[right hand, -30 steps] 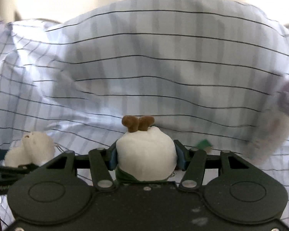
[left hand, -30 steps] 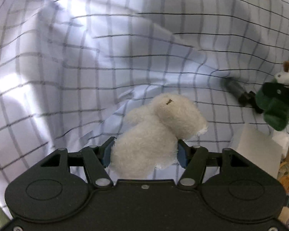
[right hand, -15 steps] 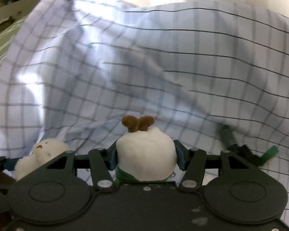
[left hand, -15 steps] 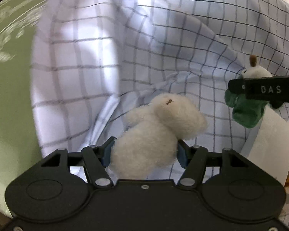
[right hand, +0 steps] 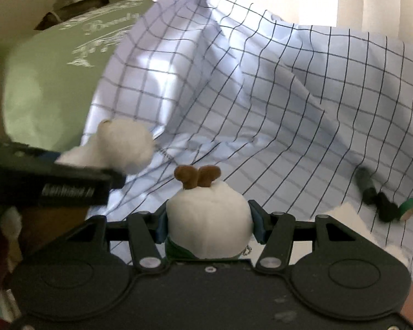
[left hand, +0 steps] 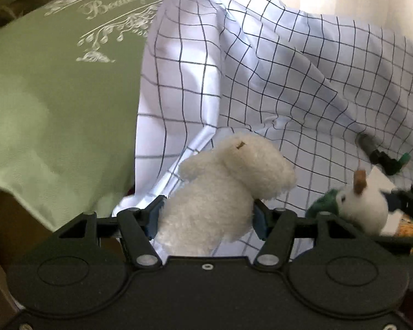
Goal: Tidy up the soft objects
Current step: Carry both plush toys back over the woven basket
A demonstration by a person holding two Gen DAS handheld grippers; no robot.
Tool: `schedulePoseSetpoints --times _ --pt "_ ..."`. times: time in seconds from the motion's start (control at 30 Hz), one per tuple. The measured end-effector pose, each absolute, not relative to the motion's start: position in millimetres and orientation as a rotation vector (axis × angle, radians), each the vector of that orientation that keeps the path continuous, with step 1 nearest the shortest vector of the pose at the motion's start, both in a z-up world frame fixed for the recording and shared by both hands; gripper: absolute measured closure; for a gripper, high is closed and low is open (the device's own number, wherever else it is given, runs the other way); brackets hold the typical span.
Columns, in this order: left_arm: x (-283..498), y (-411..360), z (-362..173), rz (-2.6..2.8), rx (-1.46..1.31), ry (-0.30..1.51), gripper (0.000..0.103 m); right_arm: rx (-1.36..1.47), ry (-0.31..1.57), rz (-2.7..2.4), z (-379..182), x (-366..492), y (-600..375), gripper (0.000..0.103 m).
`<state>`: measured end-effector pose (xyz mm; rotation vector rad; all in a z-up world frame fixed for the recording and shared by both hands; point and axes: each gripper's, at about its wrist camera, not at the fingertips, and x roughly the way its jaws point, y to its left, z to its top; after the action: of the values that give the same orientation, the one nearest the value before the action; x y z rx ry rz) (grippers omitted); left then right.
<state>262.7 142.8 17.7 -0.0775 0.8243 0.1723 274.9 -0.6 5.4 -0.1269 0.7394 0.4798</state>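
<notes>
My left gripper (left hand: 206, 216) is shut on a fluffy white plush animal (left hand: 228, 184), held above a white checked sheet (left hand: 289, 82). My right gripper (right hand: 209, 224) is shut on a round white plush with brown antlers and a green body (right hand: 209, 220). In the left wrist view that antlered plush (left hand: 363, 206) shows at the right, close beside my left gripper. In the right wrist view the fluffy plush (right hand: 121, 148) and my left gripper's body show at the left.
A green cushion with white "Beauty" lettering (left hand: 55, 82) lies to the left of the sheet. A dark marker-like object with a green cap (right hand: 382, 200) rests on the sheet at the right. A white pad (left hand: 380, 181) lies near it.
Both grippers have drawn back and swung left with their plush toys; the green cushion has come into view. The right gripper with its plush now sits closer to my left one.
</notes>
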Motion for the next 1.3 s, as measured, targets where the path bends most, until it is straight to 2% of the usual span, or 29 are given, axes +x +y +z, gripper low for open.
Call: schedulePoseSetpoints --times 0.53,0.97,1.3 --pt "176 93 4 0.063 -0.058 0.904 0.044 -0.09 0.728 0.434 18 122 -69 0.047" --pt "106 22 5 -0.111 0.04 0.896 0.044 0.119 0.731 0.198 13 4 -142 0.047" --pt "69 -22 -9 -0.15 0.125 0.875 0.044 0.276 0.708 -0.08 11 -40 -182 0.047"
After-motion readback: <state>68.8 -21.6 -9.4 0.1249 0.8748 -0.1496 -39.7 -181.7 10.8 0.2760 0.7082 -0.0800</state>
